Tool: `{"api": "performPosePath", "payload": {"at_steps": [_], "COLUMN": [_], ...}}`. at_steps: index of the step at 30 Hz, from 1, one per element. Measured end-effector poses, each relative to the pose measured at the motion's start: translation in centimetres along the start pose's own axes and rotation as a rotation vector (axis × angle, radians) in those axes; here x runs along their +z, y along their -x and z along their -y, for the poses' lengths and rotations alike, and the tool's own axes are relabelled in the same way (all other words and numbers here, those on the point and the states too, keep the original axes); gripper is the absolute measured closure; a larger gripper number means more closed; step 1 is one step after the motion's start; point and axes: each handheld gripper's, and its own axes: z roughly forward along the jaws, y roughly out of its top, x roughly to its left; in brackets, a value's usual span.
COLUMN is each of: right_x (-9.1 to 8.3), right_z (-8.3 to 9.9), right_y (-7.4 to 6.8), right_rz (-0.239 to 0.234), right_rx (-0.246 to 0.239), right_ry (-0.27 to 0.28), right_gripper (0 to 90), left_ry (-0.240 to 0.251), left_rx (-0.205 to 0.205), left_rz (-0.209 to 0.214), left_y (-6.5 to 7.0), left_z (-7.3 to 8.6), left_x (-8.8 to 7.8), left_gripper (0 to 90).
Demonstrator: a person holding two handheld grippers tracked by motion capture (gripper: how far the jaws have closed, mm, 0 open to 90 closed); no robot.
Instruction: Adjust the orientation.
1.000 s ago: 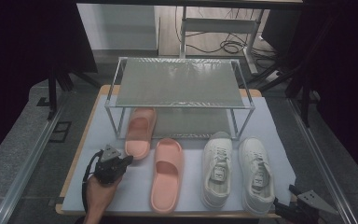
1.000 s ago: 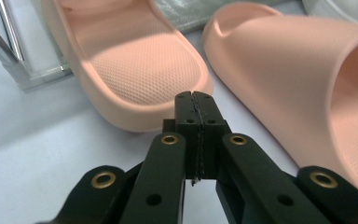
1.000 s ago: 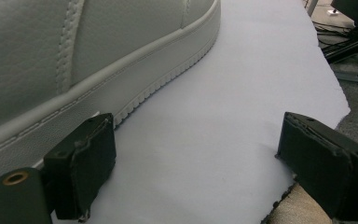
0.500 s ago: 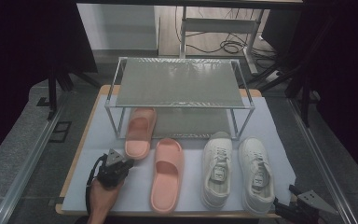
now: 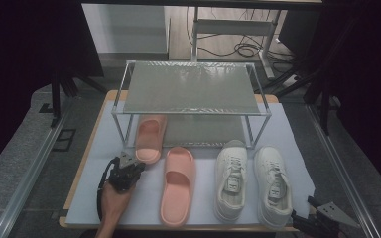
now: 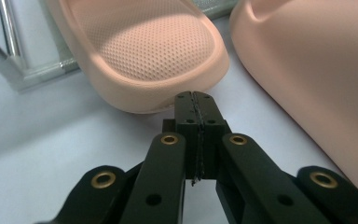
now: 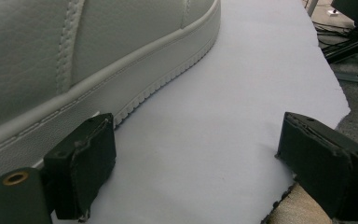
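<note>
Two pink slides and two white sneakers lie on a white mat (image 5: 297,144) in front of a low metal rack (image 5: 193,89). The left slide (image 5: 150,136) lies partly under the rack; the other slide (image 5: 178,183) lies beside it, nearer me. My left gripper (image 5: 135,167) sits at the near end of the left slide (image 6: 154,51), with its jaws (image 6: 196,100) shut, empty and just short of the rim. At the table's front right corner, my right gripper (image 5: 322,220) stands open (image 7: 200,168) beside the right sneaker (image 7: 74,56), holding nothing.
The second slide (image 6: 317,79) rises close on the right of the left jaws, and a rack leg (image 6: 9,37) stands to their left. The left sneaker (image 5: 232,178) and right sneaker (image 5: 274,186) lie side by side. Cables and stands lie on the floor beyond the table.
My left gripper has edged forward and a little right toward the near end of the left slide. The right gripper and the shoes have stayed put.
</note>
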Motion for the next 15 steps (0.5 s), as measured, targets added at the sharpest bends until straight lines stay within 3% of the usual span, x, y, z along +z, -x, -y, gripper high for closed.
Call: {"api": "performPosePath", "payload": {"at_steps": [15], "right_x": [0.0], "right_z": [0.0], "right_y": [0.0], "right_rz": [0.0], "right_rx": [-0.001], "right_ry": [0.0], "right_gripper": [11.6], "left_ry": [-0.021], "left_rx": [-0.017], "left_rz": [-0.036], "left_y": [-1.0], "left_z": [-2.5], "left_x": [2.8], "left_gripper": [89.6]}}
